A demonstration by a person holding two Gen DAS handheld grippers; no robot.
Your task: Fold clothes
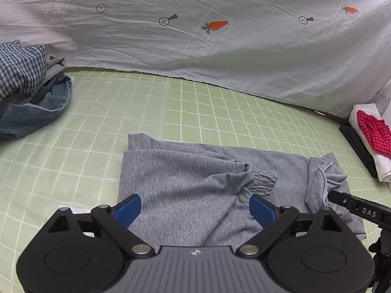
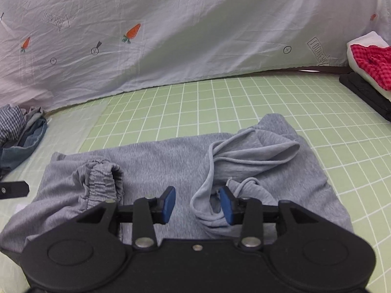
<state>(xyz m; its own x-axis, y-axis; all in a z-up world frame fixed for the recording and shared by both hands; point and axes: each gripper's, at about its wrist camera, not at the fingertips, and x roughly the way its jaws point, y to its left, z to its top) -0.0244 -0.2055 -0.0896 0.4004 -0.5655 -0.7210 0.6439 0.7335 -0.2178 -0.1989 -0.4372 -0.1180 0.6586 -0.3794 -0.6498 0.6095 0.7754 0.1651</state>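
Backdrop sheet [image 1: 195, 48], carrot-printed, hung at 12 o'clock behind a green grid mat [image 1: 220, 112]. Grey hoodie [image 1: 190, 178] lay partly folded at mat centre, its cuffed sleeve [image 2: 102, 178] and drawstring [image 2: 207, 171] on top. Unfolded clothes [image 1: 29, 92] sat at 9 o'clock, folded stack [image 2: 369, 61] at 3 o'clock. Left gripper [image 1: 194, 210] stood released and empty; right gripper [image 2: 197, 204] stood released over the hood fabric.

On my left wrist feed I read "DAS" in pale letters on the black bar of the right gripper [image 1: 359, 210], which pokes in at the right edge. On my right wrist feed the hanging sheet [image 2: 195, 36] carries an outlined arrow sign [image 2: 55, 22] printed "LOOK HERE"; a second arrow sign [image 2: 319, 50] near the right is too skewed to read fully.
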